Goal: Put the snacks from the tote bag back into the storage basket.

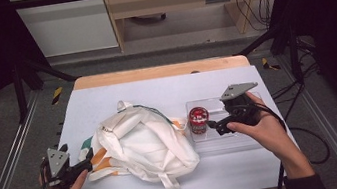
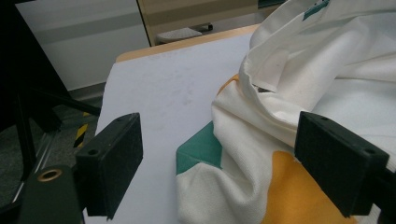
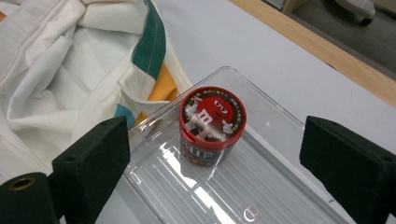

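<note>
A clear plastic tray (image 1: 224, 142) sits on the right part of the white-covered table (image 1: 156, 91), and inside it, at the end nearest the bag, stands a round candy tub (image 1: 199, 120) with a red lid, upright and alone in the tray. From the right gripper view the tub's printed lid (image 3: 213, 114) faces up and the rest of the tray is bare ribbed plastic. The right gripper (image 1: 214, 125) hangs just beside the tub with its jaws spread wide, nothing between the pads and no contact with the tub. To the left lies a rumpled white cloth bag (image 1: 144, 146) with green and orange patches, its edge touching the tray's corner; what it holds I cannot tell. The left gripper (image 1: 88, 159) rests at the bag's left edge, jaws wide open, the fabric lying between them ungripped.
</note>
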Motion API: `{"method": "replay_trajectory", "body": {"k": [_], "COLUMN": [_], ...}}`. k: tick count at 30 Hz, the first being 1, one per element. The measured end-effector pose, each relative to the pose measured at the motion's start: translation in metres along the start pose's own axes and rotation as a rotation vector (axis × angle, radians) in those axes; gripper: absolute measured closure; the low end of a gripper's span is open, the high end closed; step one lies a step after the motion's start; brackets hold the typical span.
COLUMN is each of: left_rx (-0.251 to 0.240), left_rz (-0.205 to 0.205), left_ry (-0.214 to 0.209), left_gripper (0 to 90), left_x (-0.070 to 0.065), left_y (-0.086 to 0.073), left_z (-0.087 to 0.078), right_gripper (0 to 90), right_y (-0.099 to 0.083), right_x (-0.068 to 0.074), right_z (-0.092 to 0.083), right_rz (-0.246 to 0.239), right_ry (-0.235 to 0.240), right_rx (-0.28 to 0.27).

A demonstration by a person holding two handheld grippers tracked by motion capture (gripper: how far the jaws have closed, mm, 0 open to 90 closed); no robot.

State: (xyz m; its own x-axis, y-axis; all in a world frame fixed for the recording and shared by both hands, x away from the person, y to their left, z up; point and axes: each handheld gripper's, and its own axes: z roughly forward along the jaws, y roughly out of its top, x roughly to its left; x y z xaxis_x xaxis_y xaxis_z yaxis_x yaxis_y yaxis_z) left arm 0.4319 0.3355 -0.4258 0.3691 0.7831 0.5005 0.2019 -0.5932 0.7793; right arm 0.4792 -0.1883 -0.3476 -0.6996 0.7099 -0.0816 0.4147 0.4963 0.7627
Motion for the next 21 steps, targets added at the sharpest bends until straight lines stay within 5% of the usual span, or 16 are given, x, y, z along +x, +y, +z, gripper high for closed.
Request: {"method": "replay_trajectory", "body": {"k": [9,21], "left_rx": [-0.007,-0.012], "left_rz": [-0.034,-0.022], "left_ry": [0.013,0.009], "left_gripper": [14.2,13.6], "left_x": [0.001,0.004], "left_y": [-0.001,-0.002], "left_z": [-0.001,-0.002], "right_gripper": [8.0,7.7], "right_y": [-0.014,-0.037], "right_x": [0.001,-0.01], "right_z": [-0.006,-0.015], "right_rz": [0.057,0.151], "right_ry": [-0.057,-0.145], "right_rx": [0.031,0.042]}}
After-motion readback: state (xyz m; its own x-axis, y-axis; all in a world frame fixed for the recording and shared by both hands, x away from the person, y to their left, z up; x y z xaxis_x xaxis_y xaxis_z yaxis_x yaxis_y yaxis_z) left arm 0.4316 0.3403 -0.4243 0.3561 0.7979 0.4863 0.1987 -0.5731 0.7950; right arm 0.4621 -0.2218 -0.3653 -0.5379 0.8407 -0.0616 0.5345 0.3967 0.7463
